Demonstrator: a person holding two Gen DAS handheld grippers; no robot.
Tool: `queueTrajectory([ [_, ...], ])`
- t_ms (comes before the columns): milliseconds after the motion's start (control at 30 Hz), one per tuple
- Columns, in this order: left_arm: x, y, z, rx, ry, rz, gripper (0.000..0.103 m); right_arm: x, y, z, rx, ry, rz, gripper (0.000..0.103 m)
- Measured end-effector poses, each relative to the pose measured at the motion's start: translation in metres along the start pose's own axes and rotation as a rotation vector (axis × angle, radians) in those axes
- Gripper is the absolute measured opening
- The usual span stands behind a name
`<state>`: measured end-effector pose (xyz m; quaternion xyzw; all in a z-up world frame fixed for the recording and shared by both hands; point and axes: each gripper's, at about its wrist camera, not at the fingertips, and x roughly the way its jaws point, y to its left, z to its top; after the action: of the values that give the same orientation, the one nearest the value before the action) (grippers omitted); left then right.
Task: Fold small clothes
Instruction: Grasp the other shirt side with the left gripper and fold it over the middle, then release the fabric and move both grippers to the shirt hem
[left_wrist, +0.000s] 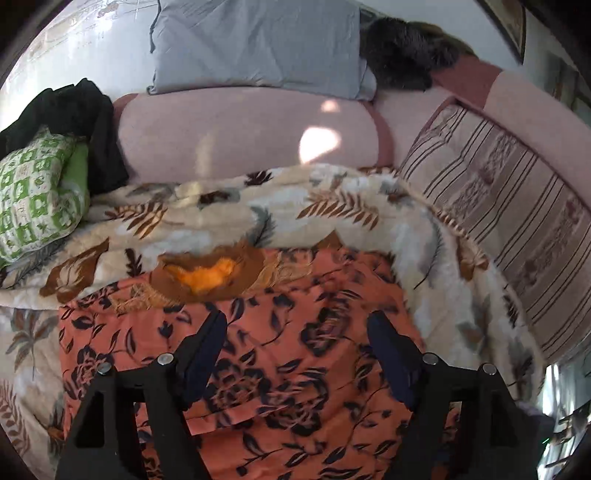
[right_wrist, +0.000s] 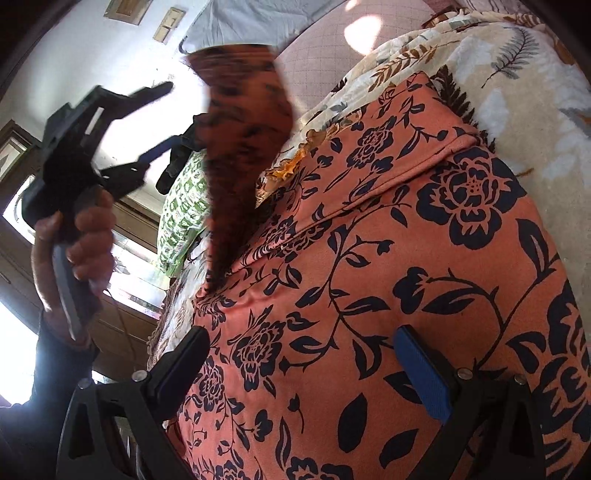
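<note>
On the leaf-print blanket (left_wrist: 332, 206) lies the orange flowered garment (left_wrist: 280, 354), one flap (right_wrist: 243, 122) blurred in mid-air. Left hand-held gripper (right_wrist: 162, 118) gapes empty beside it; right hand-held gripper (right_wrist: 306, 354) spread, gripping nothing.

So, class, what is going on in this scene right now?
A person with a gripper in each hand is folding an orange floral garment on a leaf-print blanket. The left gripper is open and raised, a flap of the cloth in the air beside it. The right gripper is open, low over the garment.
</note>
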<state>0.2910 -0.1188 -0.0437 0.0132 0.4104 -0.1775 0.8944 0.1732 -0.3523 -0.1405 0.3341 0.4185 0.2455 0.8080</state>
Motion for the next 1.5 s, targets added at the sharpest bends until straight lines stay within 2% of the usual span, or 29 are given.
queueTrajectory([
  [100,-0.015,0.044,-0.028,-0.059,-0.019,0.070,0.080,-0.013,-0.007,0.002,0.057,-0.019,0.035,0.101],
  [200,-0.030,0.104,-0.046,-0.123,-0.048,0.183,0.080,-0.030,-0.012,0.012,0.129,-0.064,0.067,0.101],
  [300,-0.027,0.158,-0.069,-0.213,-0.024,0.270,0.080,-0.047,-0.011,0.032,0.175,-0.123,0.092,0.101],
  [400,-0.016,0.193,-0.092,-0.292,0.004,0.304,0.080,-0.043,-0.011,0.067,0.229,-0.129,0.123,0.102],
  [433,-0.012,0.200,-0.099,-0.308,0.009,0.311,0.080,-0.038,-0.014,0.079,0.264,-0.126,0.150,0.102],
  [500,-0.005,0.208,-0.110,-0.325,0.021,0.315,0.080,-0.024,-0.023,0.100,0.351,-0.140,0.132,0.102],
  [567,0.001,0.214,-0.118,-0.337,0.027,0.318,0.080,-0.006,-0.032,0.116,0.421,-0.131,0.150,0.101],
  [733,0.011,0.222,-0.130,-0.375,0.031,0.285,0.082,0.027,-0.055,0.131,0.527,-0.126,-0.007,0.097],
  [833,0.013,0.222,-0.131,-0.369,0.023,0.290,0.083,0.039,-0.065,0.133,0.558,-0.118,-0.099,0.080],
  [867,0.013,0.222,-0.131,-0.368,0.023,0.291,0.083,0.041,-0.063,0.134,0.537,-0.117,-0.116,0.063],
  [900,0.013,0.222,-0.131,-0.368,0.021,0.291,0.083,0.043,-0.060,0.138,0.502,-0.105,-0.148,0.030],
  [933,0.013,0.222,-0.131,-0.369,0.019,0.289,0.083,0.041,-0.057,0.141,0.480,-0.107,-0.195,0.017],
  [967,0.013,0.223,-0.131,-0.371,0.017,0.286,0.083,0.035,-0.054,0.143,0.460,-0.134,-0.242,0.011],
  [1000,0.013,0.223,-0.131,-0.371,0.018,0.285,0.083,0.025,-0.046,0.143,0.415,-0.171,-0.304,0.010],
  [1067,0.015,0.223,-0.130,-0.368,0.023,0.294,0.085,0.009,-0.035,0.136,0.335,-0.224,-0.406,0.010],
  [1100,0.015,0.222,-0.129,-0.366,0.028,0.300,0.085,0.013,-0.038,0.131,0.332,-0.196,-0.436,0.012],
  [1133,0.014,0.222,-0.127,-0.364,0.034,0.305,0.085,0.018,-0.048,0.126,0.353,-0.149,-0.440,0.014],
  [1167,0.012,0.221,-0.127,-0.365,0.043,0.308,0.085,0.019,-0.056,0.119,0.382,-0.135,-0.407,0.014],
  [1233,0.003,0.221,-0.127,-0.376,0.052,0.307,0.085,0.006,-0.057,0.111,0.387,-0.184,-0.367,0.022],
  [1267,-0.006,0.222,-0.127,-0.385,0.037,0.307,0.085,-0.002,-0.052,0.107,0.379,-0.198,-0.355,0.044],
  [1300,-0.017,0.223,-0.127,-0.398,0.017,0.304,0.085,-0.012,-0.047,0.104,0.371,-0.207,-0.339,0.084],
  [1333,-0.030,0.225,-0.129,-0.415,-0.008,0.290,0.085,-0.026,-0.039,0.098,0.360,-0.238,-0.331,0.093],
  [1367,-0.047,0.228,-0.132,-0.435,-0.041,0.276,0.085,-0.044,-0.035,0.090,0.341,-0.273,-0.286,0.093],
  [1433,-0.083,0.237,-0.141,-0.490,-0.100,0.277,0.085,-0.077,-0.034,0.075,0.348,-0.285,-0.161,0.093],
  [1500,-0.121,0.253,-0.161,-0.605,-0.178,0.267,0.085,-0.115,-0.047,0.058,0.406,-0.328,-0.092,0.093],
])
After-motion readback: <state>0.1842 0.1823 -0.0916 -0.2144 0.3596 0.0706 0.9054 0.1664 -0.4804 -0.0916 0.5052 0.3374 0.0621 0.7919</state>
